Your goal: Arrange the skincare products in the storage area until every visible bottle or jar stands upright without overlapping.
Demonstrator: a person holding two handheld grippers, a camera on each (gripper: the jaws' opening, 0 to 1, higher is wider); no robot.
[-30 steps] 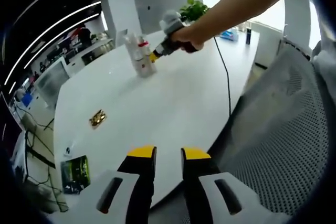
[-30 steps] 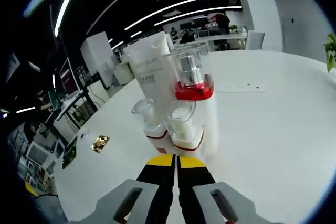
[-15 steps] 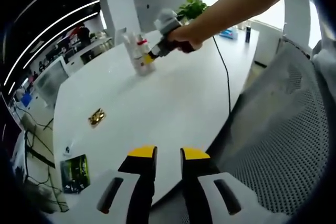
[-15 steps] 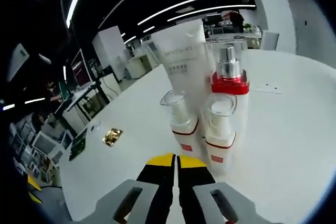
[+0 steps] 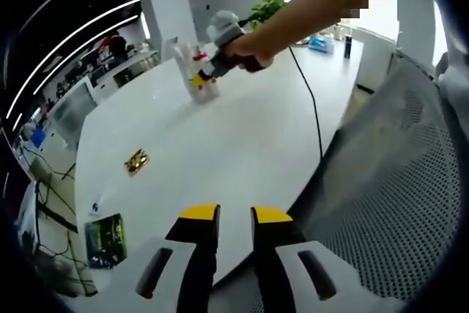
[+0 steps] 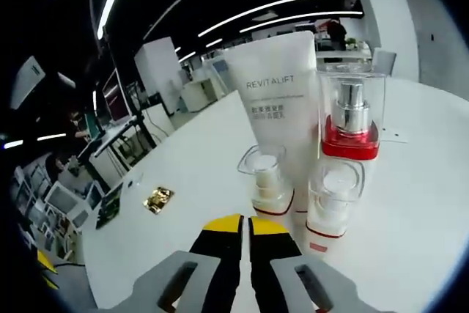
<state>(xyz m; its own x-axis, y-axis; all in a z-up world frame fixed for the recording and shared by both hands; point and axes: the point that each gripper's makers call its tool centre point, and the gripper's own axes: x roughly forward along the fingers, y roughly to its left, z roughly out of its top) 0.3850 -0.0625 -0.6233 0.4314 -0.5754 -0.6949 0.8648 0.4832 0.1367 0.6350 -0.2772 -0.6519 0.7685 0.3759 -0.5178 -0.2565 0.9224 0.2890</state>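
Yellow-tipped jaws of the right gripper [image 6: 245, 223] sit pressed together, empty, low centre. Just above them stand a white squeeze tube [image 6: 277, 108], a red-collared clear pump bottle [image 6: 350, 126] and two small clear-capped bottles [image 6: 267, 183] [image 6: 331, 199], all upright and clustered, seemingly arranged. Cream fills the small ones. The left gripper [image 5: 234, 213] rests slightly apart over the white table [image 5: 242, 137].

Right gripper [image 5: 198, 76] at bottles [image 5: 192, 71] on table [image 5: 220, 144]
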